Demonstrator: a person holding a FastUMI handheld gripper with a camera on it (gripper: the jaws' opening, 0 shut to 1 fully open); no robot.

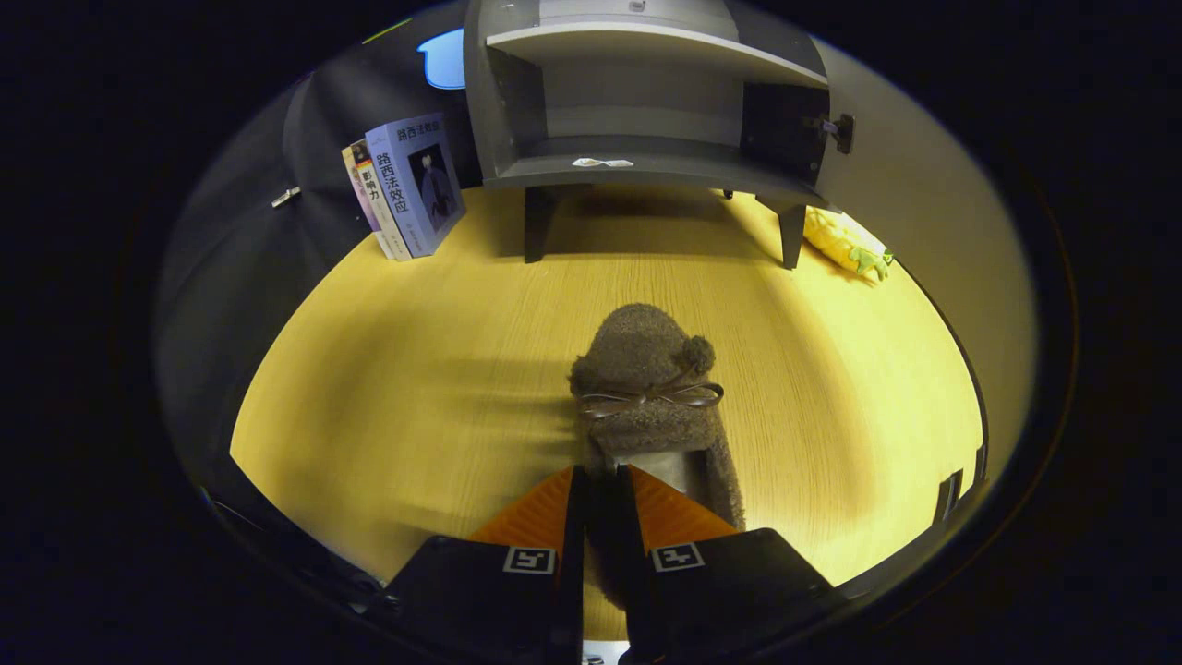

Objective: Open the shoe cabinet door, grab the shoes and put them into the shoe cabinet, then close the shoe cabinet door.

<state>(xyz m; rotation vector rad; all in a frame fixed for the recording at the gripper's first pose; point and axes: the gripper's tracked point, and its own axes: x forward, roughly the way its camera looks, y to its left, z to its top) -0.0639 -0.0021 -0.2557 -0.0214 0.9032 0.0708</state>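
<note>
Gripper [600, 480] fingers drawn close, pinching heel rim of fuzzy brown shoe [646, 388] between them. Shoe hung just ahead of fingers over wooden table [388, 388], long axis running straight away from fingers, toe pointing at shoe cabinet [637, 102]. Cabinet stood well beyond, door [785, 129] open, lower shelf dead ahead of toe.

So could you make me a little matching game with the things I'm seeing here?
Things:
1. slipper
2. books
3. cabinet door
4. pineapple toy

States or places:
A. leaning left of the cabinet
B. swung open
C. lying by the cabinet's right leg
D. its heel edge pinched in the claw

Pairs: 1-D, 2-A, 3-B, 4-C
</note>
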